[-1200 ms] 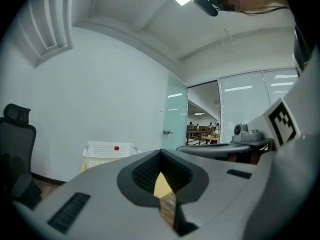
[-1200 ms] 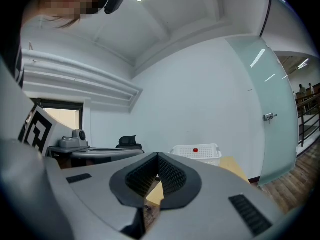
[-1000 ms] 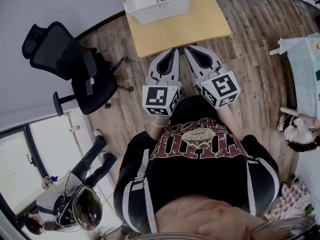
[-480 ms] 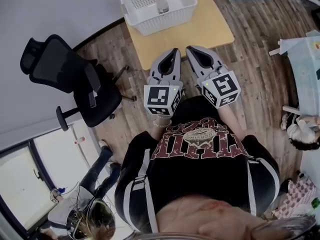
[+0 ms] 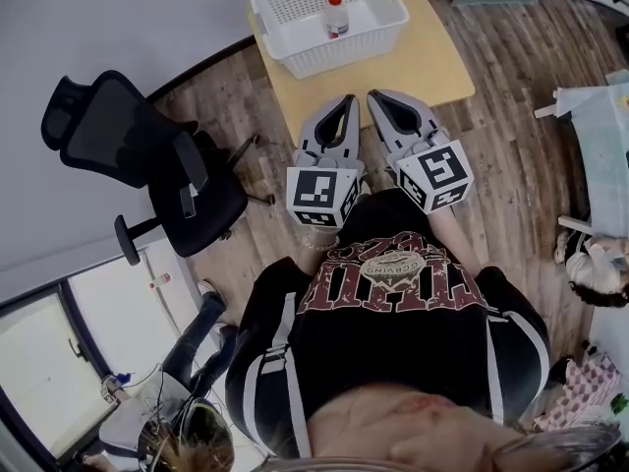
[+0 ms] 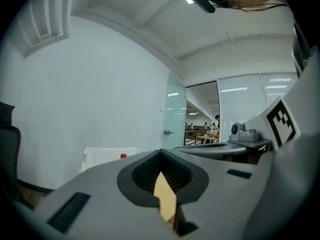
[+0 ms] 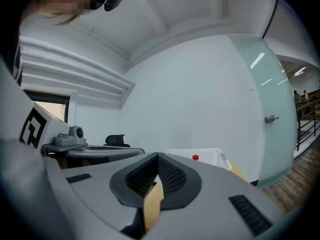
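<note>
The left tool (image 5: 344, 101) and right tool (image 5: 379, 97) are both clenched on nothing, side by side at the tabletop's (image 5: 432, 67) near edge. At 12 o'clock, a white basket (image 5: 295, 47) holds a red-capped bottle (image 5: 336, 13).

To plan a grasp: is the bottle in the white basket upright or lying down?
Upright: the bottle stands in the white basket, red cap on top, showing above the rim in both gripper views.

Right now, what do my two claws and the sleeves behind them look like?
Left claw and right claw match: pale grey tapered shells, dark ribbed pads lining a teardrop opening, a white cube with black square markers at each rear. No cables show. The person wears a black T-shirt with dark red print and white-striped sleeves.
</note>
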`<state>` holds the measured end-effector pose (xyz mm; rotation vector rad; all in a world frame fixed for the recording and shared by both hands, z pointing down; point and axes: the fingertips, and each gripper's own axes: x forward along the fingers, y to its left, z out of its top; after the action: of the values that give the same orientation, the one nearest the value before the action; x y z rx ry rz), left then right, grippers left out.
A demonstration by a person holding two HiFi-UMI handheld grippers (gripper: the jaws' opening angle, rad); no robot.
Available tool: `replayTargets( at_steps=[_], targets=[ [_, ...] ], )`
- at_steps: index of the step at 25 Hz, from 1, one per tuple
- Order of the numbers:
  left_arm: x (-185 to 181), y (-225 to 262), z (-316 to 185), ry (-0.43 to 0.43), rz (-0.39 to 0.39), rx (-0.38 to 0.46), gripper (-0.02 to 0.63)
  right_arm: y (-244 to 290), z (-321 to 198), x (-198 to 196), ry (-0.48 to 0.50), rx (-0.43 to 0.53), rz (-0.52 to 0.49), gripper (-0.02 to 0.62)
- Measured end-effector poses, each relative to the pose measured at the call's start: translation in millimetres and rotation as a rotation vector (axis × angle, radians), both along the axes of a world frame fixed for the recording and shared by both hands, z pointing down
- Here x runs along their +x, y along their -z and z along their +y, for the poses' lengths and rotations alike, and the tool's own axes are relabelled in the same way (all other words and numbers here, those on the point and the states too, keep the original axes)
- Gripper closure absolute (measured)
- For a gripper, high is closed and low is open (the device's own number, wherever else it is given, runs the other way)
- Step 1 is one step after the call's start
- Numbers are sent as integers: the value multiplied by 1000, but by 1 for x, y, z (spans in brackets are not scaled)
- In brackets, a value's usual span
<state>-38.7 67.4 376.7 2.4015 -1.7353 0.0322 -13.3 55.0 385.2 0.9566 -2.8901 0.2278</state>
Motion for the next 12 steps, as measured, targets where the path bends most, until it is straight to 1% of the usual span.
replayTargets(
  at_steps=[4,12],
  targets=[
    [-8,-2,-2,-2,-1,-2,560,-4,-3,-8,-8,2,12,578],
    [-13,-2,-6,-4,-2,-7,560,-4,-8,-11,-15,-2,6,578]
  ],
)
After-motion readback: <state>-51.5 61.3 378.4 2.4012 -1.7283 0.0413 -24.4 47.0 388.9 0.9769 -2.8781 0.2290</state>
